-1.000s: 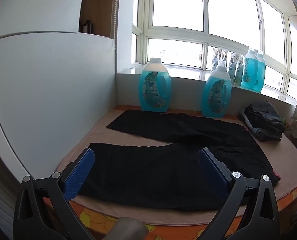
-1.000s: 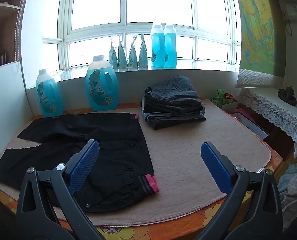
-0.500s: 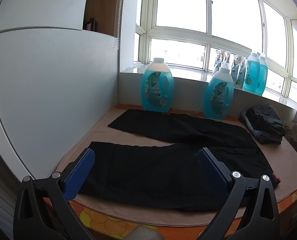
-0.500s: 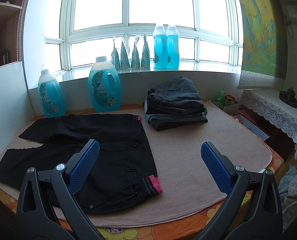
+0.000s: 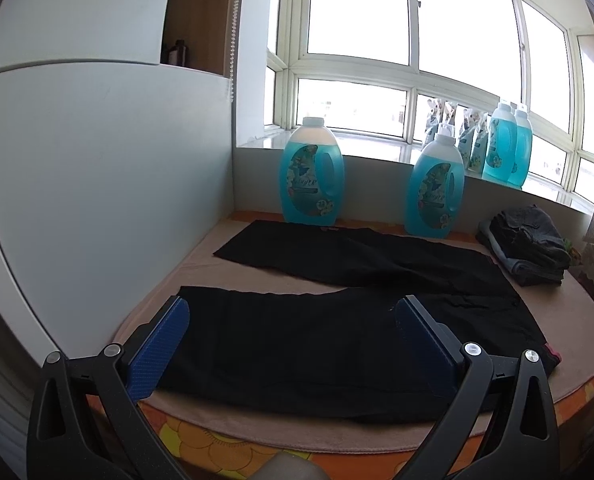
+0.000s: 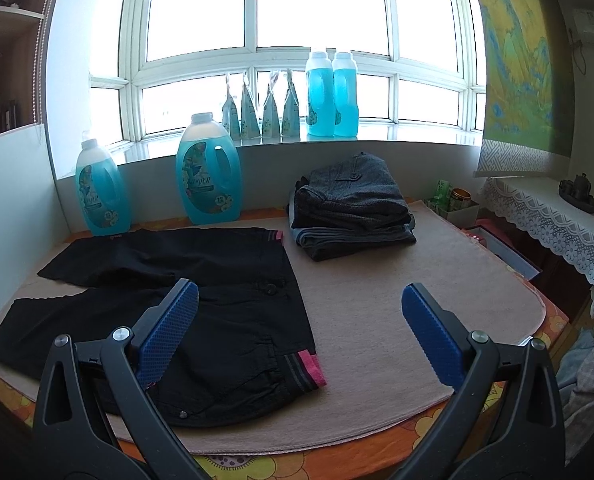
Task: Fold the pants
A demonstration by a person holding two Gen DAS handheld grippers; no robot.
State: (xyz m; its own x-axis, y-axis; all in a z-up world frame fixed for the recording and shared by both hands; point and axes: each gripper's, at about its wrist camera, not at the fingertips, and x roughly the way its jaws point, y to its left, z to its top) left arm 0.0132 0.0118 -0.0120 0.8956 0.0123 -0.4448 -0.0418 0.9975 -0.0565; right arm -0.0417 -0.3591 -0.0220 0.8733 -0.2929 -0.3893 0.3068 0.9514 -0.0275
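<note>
Two grippers, left gripper and right gripper, fingers spread wide, holding nothing, black pants flat on the tan mat, blue bottles at 11 o'clock, label writing too blurry to read.

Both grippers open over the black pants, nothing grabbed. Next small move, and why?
Probably lower the left gripper onto the near leg's hem and the right gripper onto the pink-trimmed waistband. The black pants lie flat and spread on the beige mat, legs apart, both grippers open above the cloth, so a lengthwise fold seems first.
</note>
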